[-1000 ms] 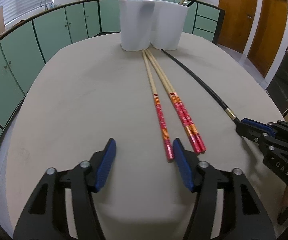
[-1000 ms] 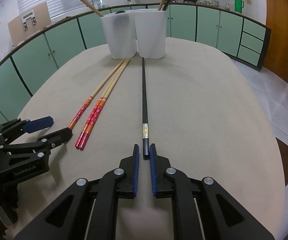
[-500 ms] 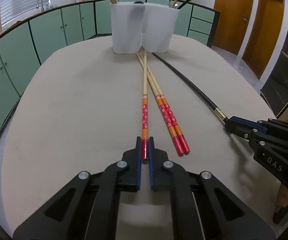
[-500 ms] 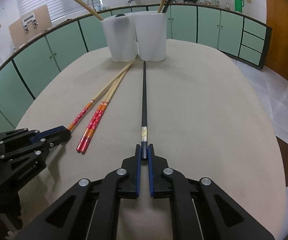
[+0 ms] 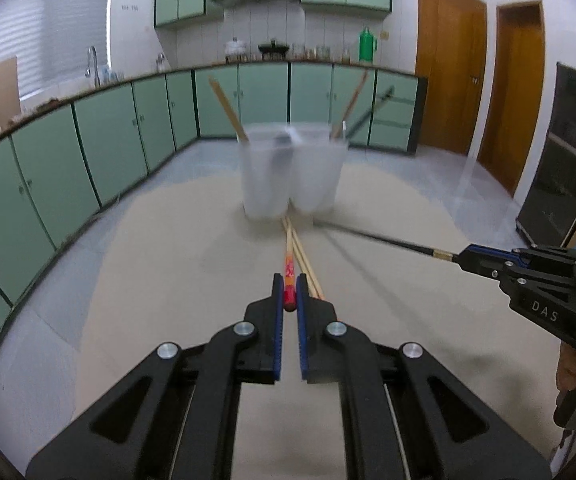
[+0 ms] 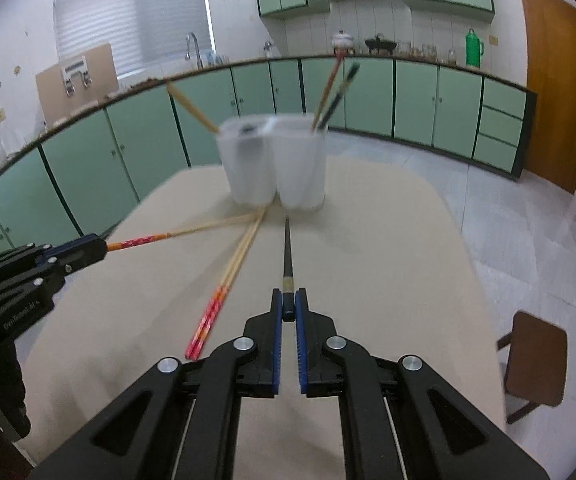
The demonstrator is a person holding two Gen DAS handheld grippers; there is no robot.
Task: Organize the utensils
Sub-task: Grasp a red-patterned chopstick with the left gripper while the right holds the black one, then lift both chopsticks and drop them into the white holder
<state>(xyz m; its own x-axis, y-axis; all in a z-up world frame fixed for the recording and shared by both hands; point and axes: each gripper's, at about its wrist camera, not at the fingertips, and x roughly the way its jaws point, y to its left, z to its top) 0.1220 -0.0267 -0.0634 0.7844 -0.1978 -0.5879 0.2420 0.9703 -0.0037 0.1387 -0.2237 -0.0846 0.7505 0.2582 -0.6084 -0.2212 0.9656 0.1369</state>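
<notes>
Now both claws have lifted: left claw (image 5: 289, 294) clamps the red-ended chopstick (image 5: 288, 276), right claw (image 6: 288, 306) the black chopstick (image 6: 287, 256), holders (image 6: 273, 164) straight ahead for dropping in.

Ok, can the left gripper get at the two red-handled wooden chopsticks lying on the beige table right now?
Probably not yet. The left gripper is shut on a red-handled chopstick, so its jaws are full. The pair on the table lies uncovered just beside it, so nothing else blocks them.

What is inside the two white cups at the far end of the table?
The left cup holds one wooden chopstick. The right cup holds a wooden and a dark one. Their lower ends are hidden by the cup walls.
</notes>
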